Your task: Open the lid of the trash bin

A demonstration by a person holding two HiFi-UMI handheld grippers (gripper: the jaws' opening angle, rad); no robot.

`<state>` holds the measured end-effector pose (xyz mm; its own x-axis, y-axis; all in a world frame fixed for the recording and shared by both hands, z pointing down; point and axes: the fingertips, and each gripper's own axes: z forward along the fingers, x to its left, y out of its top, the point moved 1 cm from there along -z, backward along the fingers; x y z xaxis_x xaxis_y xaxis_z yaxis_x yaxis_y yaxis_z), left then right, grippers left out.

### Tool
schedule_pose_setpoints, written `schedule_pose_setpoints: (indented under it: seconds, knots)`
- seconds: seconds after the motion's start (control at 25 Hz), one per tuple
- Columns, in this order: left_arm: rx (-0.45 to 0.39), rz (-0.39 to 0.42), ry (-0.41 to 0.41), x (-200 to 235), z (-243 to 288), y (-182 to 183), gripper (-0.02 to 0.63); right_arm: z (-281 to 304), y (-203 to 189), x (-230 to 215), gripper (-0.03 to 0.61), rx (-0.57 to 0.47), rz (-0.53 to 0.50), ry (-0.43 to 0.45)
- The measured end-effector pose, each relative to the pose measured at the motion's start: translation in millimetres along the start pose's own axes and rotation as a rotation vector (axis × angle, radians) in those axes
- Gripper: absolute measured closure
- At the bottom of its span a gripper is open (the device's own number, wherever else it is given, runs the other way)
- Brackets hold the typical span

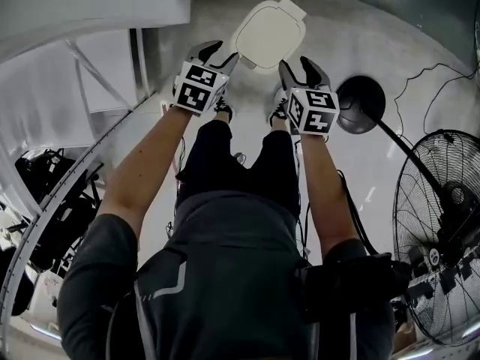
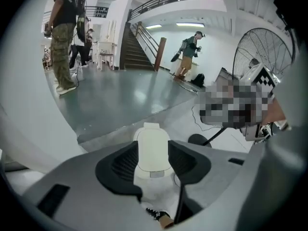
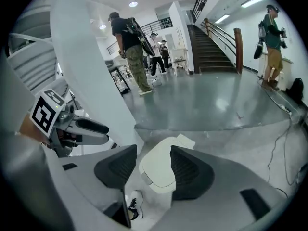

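Head view: left gripper and right gripper are side by side, tips pointing down. The white trash bin stands on the floor just beyond and between the two tips, lid down.

Left gripper view: jaws apart, gripping nothing. The bin shows through the gap, farther off, untouched.

Right gripper view: jaws apart, empty. The bin shows through the gap, partly behind the right-hand jaw.

White trash bin upright on grey floor, lid shut.
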<state>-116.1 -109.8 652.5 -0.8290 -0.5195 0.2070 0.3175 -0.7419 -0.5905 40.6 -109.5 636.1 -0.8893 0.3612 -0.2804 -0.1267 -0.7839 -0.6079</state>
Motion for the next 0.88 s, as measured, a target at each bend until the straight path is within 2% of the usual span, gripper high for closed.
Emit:
schedule_pose_setpoints:
  seconds: [0.16, 0.44, 0.6, 0.88]
  knots:
    - [0.085, 0.051, -0.012, -2.2, 29.8, -38.6, 0.413, 27.5, -43.0, 2.4, 0.328, 0.06, 0.04, -0.02]
    - [0.152, 0.021, 0.004, -0.3, 67.3, -81.0, 0.385, 69.2, -110.7, 5.9, 0.29, 0.167, 0.121, -0.012]
    - [0.203, 0.006, -0.021, 1.6, 88.1, -108.2, 0.385, 94.7, -147.3, 5.9, 0.279, 0.217, 0.168, -0.021]
    - [0.268, 0.043, -0.008, 12.8, 129.9, -148.5, 0.377, 135.5, -203.0, 2.3, 0.256, 0.286, 0.353, -0.039]
